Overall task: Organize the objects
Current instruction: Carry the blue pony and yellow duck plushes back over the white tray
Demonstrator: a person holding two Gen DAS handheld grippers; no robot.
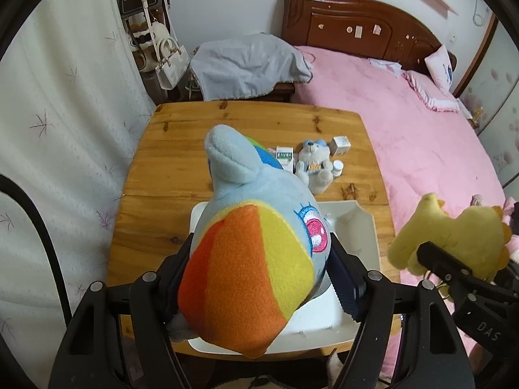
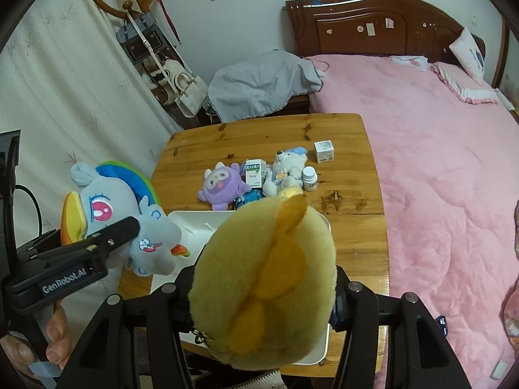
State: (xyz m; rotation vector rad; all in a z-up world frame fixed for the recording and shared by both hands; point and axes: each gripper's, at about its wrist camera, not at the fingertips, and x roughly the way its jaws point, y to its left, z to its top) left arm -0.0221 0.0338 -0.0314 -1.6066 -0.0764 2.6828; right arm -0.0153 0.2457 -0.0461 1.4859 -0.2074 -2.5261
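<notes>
My left gripper (image 1: 259, 278) is shut on a blue pony plush (image 1: 256, 227) with a rainbow mane and holds it above the white tray (image 1: 356, 227) on the wooden table (image 1: 181, 149). The pony also shows at the left of the right wrist view (image 2: 129, 214). My right gripper (image 2: 262, 295) is shut on a yellow plush (image 2: 262, 278) above the tray's (image 2: 194, 223) near end; the plush shows at the right of the left wrist view (image 1: 454, 236). A purple plush (image 2: 222, 188), a white bear (image 2: 287, 170), two medicine boxes (image 2: 255, 171) (image 2: 324, 151) and a pill bottle (image 2: 309, 178) lie beyond the tray.
A bed with a pink cover (image 2: 438, 162) runs along the table's right side. A grey cloth (image 2: 262, 81) covers a nightstand behind the table. A white curtain (image 2: 48, 97) hangs at the left, with bags on a coat rack (image 2: 155, 52).
</notes>
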